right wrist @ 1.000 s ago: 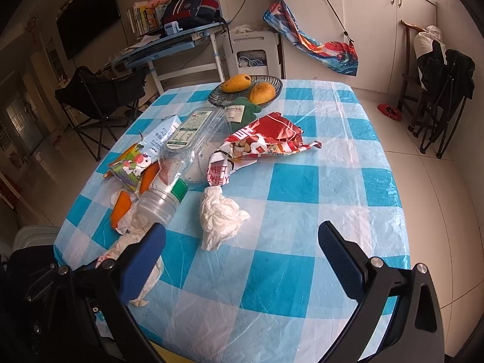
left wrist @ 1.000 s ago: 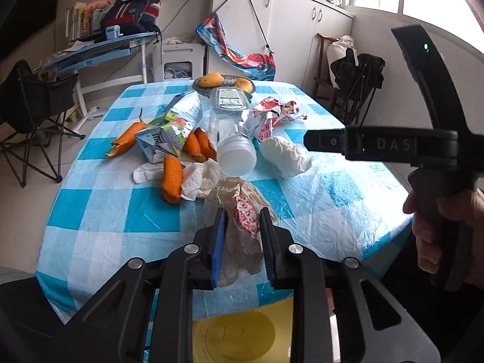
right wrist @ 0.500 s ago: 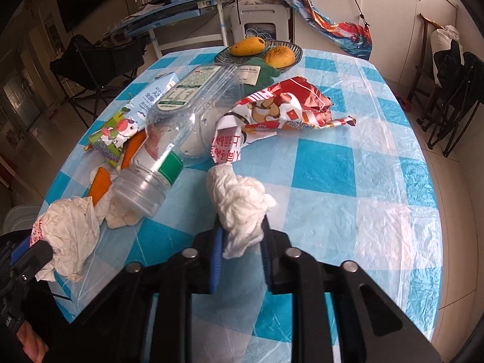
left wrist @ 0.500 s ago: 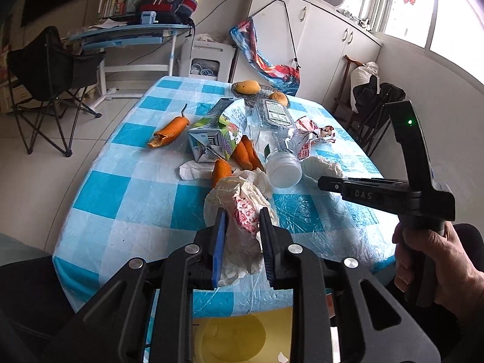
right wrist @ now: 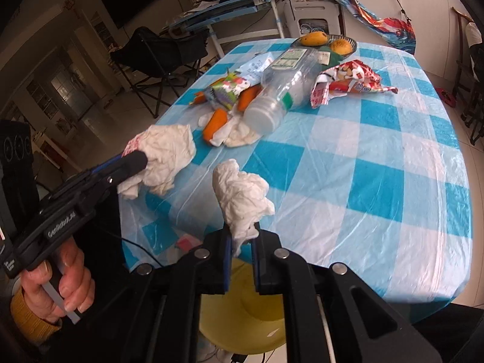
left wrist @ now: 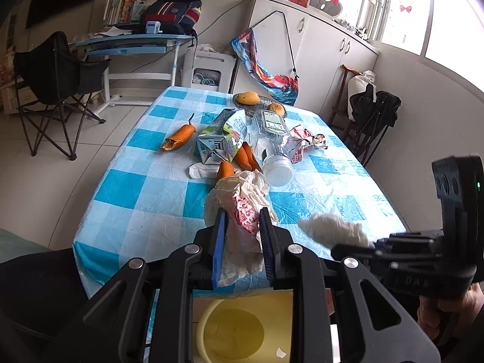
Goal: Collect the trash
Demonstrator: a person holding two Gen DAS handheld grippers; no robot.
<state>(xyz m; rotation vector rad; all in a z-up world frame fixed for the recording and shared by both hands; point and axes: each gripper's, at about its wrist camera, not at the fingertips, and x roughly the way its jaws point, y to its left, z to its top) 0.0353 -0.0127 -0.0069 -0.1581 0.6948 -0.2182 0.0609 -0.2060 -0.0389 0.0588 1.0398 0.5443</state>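
Note:
My left gripper [left wrist: 242, 220] is shut on a crumpled plastic bag with red print [left wrist: 242, 208], held above the near edge of the checked table [left wrist: 136, 187]. In the right wrist view that gripper [right wrist: 136, 160] and its bag [right wrist: 169, 154] hang at the left. My right gripper [right wrist: 242, 236] is shut on a white tissue wad [right wrist: 242, 193], which also shows in the left wrist view [left wrist: 332, 230]. A yellow bin [right wrist: 242, 302] stands on the floor below both grippers. A carton [left wrist: 220, 139], a clear bottle [left wrist: 272, 145] and a snack wrapper [left wrist: 305, 142] lie mid-table.
Orange peels [left wrist: 178, 139] and a flat tissue [left wrist: 199, 171] lie beside the carton. A fruit plate [left wrist: 263, 101] sits at the far end. A folding chair [left wrist: 54, 90] stands left of the table, another chair [left wrist: 375, 115] right. A person's hand [right wrist: 60, 290] grips the left handle.
The right gripper went from wide open to shut on the white tissue and lifted it toward the near table edge. The left gripper drew back with its bag over the bin.

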